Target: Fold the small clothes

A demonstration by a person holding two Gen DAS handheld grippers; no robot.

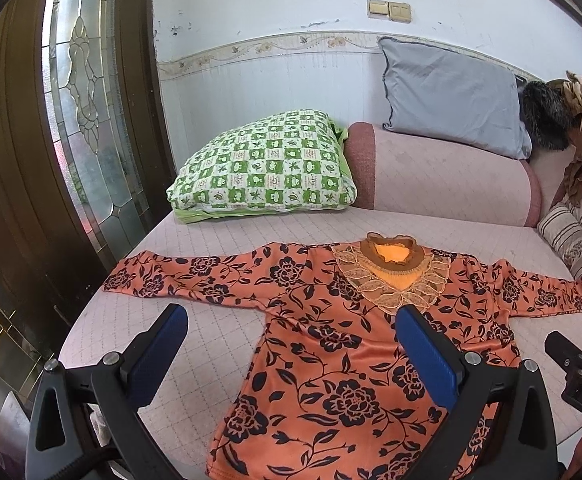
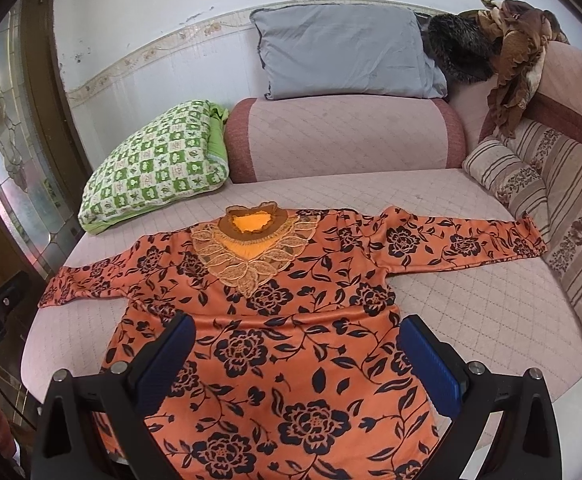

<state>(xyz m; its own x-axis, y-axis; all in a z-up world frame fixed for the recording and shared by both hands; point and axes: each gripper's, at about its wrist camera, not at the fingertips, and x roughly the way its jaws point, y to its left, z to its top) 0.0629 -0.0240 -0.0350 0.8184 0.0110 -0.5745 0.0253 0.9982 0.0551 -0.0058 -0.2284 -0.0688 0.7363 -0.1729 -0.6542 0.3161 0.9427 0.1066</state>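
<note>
Orange floral top (image 2: pixel 291 320) lies flat on the sofa seat (image 2: pixel 471 300), sleeves out, no fold made yet. Left gripper (image 1: pixel 291 344) and right gripper (image 2: pixel 295 356) both gape wide, holding nothing.

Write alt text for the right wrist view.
An orange top with dark floral print lies flat, sleeves spread, on a pink quilted sofa seat. The right gripper hovers open above its lower half. Behind sit a green checked pillow and a grey pillow.
</note>
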